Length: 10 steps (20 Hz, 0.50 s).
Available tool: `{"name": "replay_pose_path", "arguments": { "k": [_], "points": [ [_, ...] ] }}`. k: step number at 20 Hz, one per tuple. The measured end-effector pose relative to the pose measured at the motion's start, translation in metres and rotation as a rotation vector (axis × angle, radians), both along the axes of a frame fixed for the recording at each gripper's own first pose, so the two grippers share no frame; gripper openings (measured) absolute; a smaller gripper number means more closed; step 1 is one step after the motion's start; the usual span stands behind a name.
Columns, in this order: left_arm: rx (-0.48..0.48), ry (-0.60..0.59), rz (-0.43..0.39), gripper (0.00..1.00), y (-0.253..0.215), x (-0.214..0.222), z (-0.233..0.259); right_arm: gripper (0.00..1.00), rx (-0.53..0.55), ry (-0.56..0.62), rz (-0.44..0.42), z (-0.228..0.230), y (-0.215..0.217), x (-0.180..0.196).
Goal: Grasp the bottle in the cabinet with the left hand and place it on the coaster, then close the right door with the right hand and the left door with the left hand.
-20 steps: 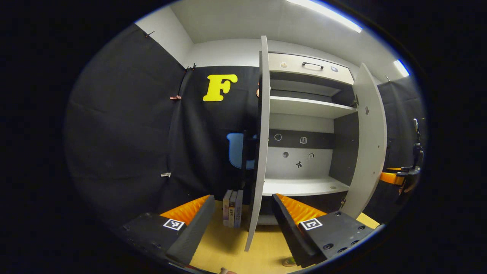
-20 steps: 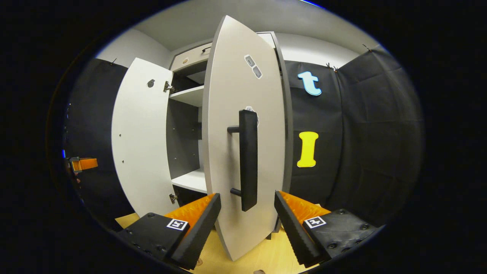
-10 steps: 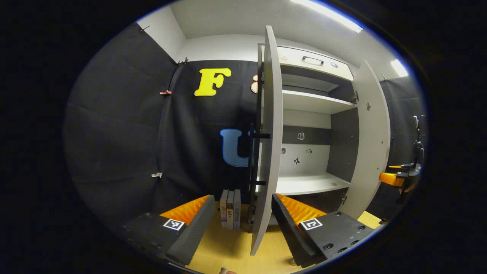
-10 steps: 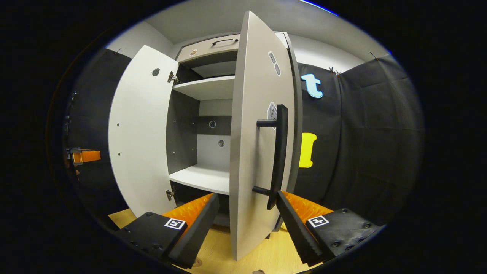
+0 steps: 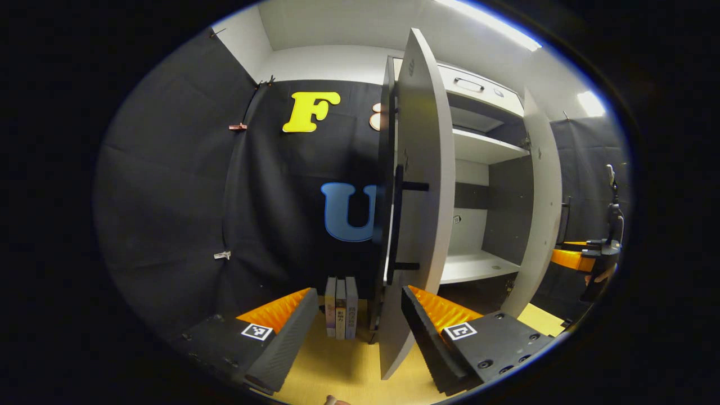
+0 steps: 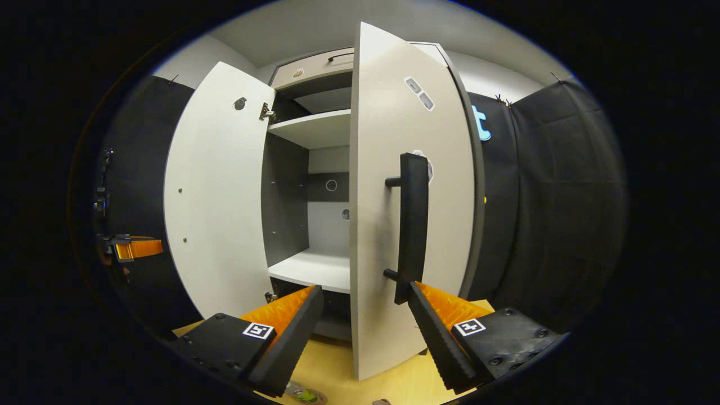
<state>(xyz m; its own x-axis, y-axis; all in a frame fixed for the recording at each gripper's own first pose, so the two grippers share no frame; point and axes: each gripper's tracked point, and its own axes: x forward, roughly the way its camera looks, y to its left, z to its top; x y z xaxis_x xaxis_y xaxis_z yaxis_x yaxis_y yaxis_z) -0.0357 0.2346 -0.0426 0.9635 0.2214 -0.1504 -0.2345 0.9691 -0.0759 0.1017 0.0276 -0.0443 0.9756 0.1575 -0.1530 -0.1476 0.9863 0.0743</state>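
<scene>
Between my left gripper's (image 5: 353,323) wide-spread, empty fingers stands the pale grey left cabinet door (image 5: 422,197), half swung, with upright books (image 5: 340,306) on the wooden tabletop (image 5: 343,365) just beyond. Across from me, my right gripper (image 6: 365,332) is likewise open and empty, its fingers straddling the pale grey right door's (image 6: 388,225) edge, one fingertip (image 6: 419,295) just under the black bar handle (image 6: 410,225); farther back the white shelf (image 6: 315,270) lies bare, and I cannot tell where the bottle is.

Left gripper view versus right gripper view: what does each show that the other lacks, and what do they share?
Left gripper view: three books standing on the table beside the cabinet, and the left door handle. Right gripper view: the right door handle and two stickers near that door's top. Both: the open cabinet and its white lower shelf.
</scene>
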Motion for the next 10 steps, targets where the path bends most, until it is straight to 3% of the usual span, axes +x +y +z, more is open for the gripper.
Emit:
{"name": "replay_pose_path", "arguments": {
  "k": [3,10],
  "points": [
    [-0.015,-0.005,-0.006,0.95,0.011,0.007,-0.005,0.98,-0.013,0.028,0.001,-0.012,0.011,-0.001],
    [-0.048,-0.016,-0.076,0.95,0.011,0.033,-0.013,0.98,-0.041,0.033,-0.107,-0.012,-0.013,-0.01]
  ]
}}
